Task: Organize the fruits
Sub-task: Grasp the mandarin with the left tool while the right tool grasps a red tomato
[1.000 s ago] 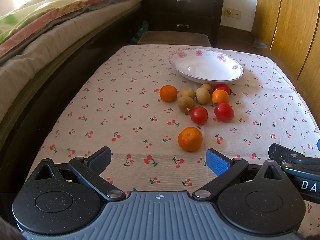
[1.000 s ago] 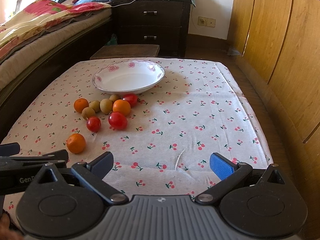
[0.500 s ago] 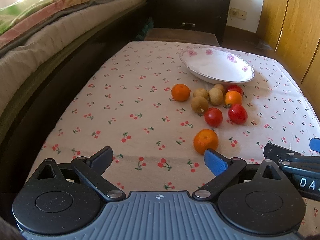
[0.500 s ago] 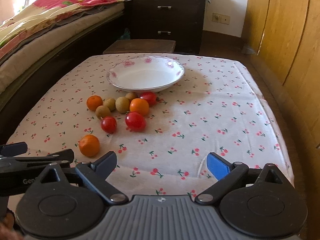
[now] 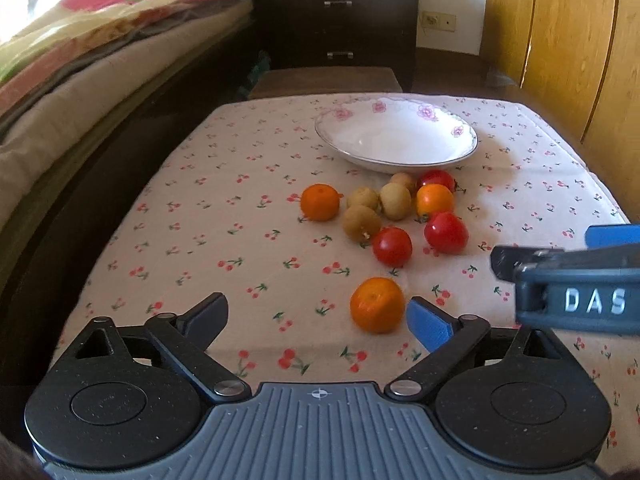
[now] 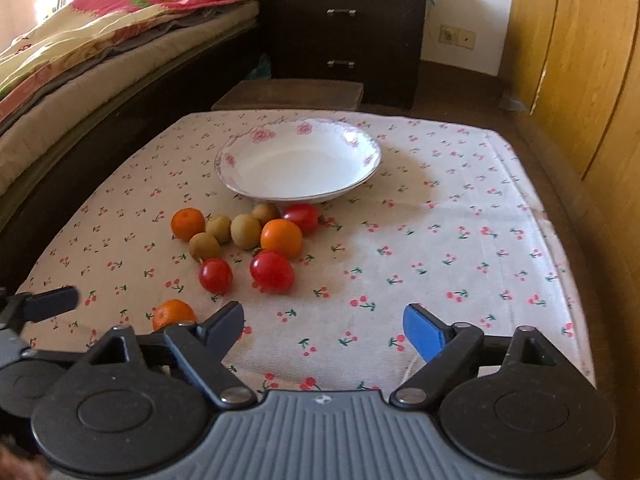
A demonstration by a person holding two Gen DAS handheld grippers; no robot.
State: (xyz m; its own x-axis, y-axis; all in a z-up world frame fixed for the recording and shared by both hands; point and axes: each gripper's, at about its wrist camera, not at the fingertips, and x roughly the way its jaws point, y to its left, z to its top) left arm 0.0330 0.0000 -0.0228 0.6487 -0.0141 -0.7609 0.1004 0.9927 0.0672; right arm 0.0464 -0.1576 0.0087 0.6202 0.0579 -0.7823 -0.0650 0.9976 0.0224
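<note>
**Both jaws narrow as the fruit waits outside the bowl**

The left gripper [image 5: 316,316] stands with its jaws apart and empty, and they have just been closing a little; the nearest orange [image 5: 377,310] lies on the cloth just inside its blue pad, nearly touching it. The right gripper [image 6: 324,326] has also just been drawing its jaws in, with only bare cloth between them, so they remain apart and hold nothing.

Beyond the jaws, a loose cluster sits on the table [image 6: 460,216]: two more oranges, three red tomatoes and four small brown fruits, the farthest close under the rim of the white flowered bowl [image 6: 372,160], which is empty.

The step in hand looks like a first pick of the nearest orange. To do it well, the left gripper should shift until the fruit sits centred between the pads, then close gently so it does not roll away.

Against the view a second earlier, the fruit and the bowl loom nearer in both cameras, and the right gripper's arm reaches further into the left camera's view.
</note>
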